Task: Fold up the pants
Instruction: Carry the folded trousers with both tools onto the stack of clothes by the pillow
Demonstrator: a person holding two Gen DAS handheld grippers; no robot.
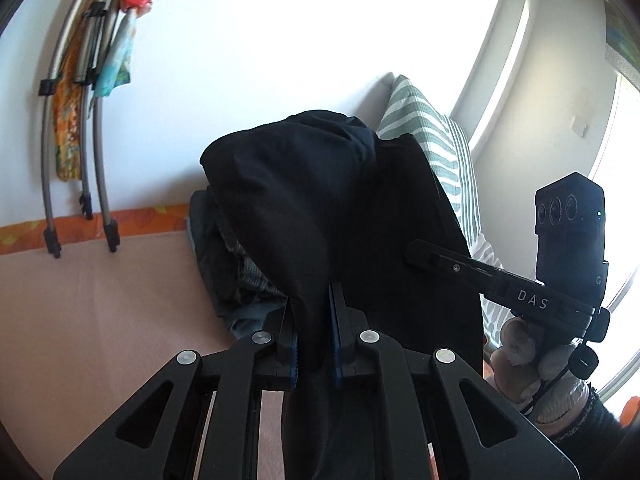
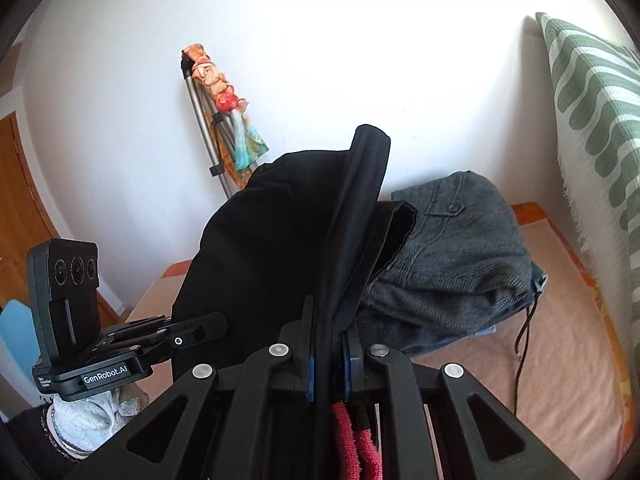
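Note:
Black pants (image 1: 320, 192) hang in the air above the bed, held by both grippers. My left gripper (image 1: 314, 312) is shut on a fold of the black fabric. My right gripper (image 2: 329, 332) is shut on the pants' waistband edge (image 2: 360, 208), which stands up between its fingers. The right gripper also shows in the left wrist view (image 1: 416, 250), its tip pressed into the cloth. The left gripper shows in the right wrist view (image 2: 212, 326), clamped on the same pants (image 2: 264, 248). Red-pink cord ends (image 2: 354, 440) hang below the right gripper.
A pile of dark grey and denim pants (image 2: 452, 248) lies on the pink bed sheet (image 2: 560, 340) by the white wall. A green-striped cushion (image 2: 600, 120) leans at the right. Folded metal poles with colourful cloth (image 1: 80, 120) lean against the wall.

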